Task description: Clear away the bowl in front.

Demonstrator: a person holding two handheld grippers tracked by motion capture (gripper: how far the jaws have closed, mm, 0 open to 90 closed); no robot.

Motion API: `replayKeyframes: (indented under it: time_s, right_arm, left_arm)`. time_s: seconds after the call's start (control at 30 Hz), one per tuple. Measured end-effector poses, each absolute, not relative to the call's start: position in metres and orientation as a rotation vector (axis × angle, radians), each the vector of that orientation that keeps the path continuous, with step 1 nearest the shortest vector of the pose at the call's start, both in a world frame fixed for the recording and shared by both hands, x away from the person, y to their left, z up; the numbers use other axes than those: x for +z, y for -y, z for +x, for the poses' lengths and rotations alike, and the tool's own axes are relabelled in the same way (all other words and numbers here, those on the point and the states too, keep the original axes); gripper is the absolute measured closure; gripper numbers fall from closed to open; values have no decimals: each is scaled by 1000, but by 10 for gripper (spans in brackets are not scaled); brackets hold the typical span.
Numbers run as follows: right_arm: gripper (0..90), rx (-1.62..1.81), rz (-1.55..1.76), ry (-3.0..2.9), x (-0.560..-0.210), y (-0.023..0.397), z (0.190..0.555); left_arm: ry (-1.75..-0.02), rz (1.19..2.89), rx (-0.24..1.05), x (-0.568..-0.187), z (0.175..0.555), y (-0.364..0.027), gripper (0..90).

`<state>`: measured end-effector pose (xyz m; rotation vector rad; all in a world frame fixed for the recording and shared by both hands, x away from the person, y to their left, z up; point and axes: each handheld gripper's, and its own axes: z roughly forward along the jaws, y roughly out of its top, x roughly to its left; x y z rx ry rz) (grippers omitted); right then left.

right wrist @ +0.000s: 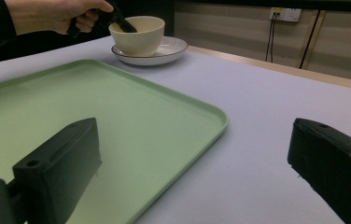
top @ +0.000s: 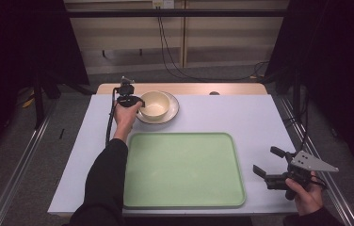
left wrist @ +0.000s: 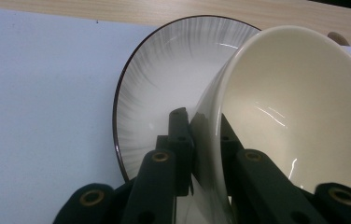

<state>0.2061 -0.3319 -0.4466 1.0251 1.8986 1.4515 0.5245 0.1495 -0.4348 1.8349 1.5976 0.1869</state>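
Our left hand-held gripper [top: 136, 104] is clamped on the bowl's [top: 155, 104] left rim at the counter's [top: 241, 117] far side, the tray [top: 183, 169] lying just nearer, while our right hand-held gripper [top: 265, 162] waits with jaws apart.

From above we see a dim room: the dark curtains at both sides swallow detail, while the pale table [top: 241, 117] and the green tray [top: 184, 169] are evenly, softly lit from overhead, with faint shadows only. In the left gripper view we find the brightest exposure; thin streaks of glare run along the inner wall of the cream bowl [left wrist: 295, 107], the striped plate [left wrist: 164, 79] is sharp, and the jaws at the bottom edge are slightly soft. In the right gripper view the near jaws are blurred and dark, the tray carries a dull sheen, and the far wall is mildly out of focus.
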Motion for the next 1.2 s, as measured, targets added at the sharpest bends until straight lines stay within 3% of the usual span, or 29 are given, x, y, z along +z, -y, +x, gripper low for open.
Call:
replayKeyframes:
  time_s: [0.17, 1.2]
  right_arm:
    - [20, 1457, 1031, -1895, -447, 332, 206]
    - [0, 1493, 1024, -1885, -445, 332, 205]
  left_arm:
    - [-1594, 1831, 232, -431, 523, -153, 825]
    - [-1508, 1798, 202, -399, 505, -176, 828]
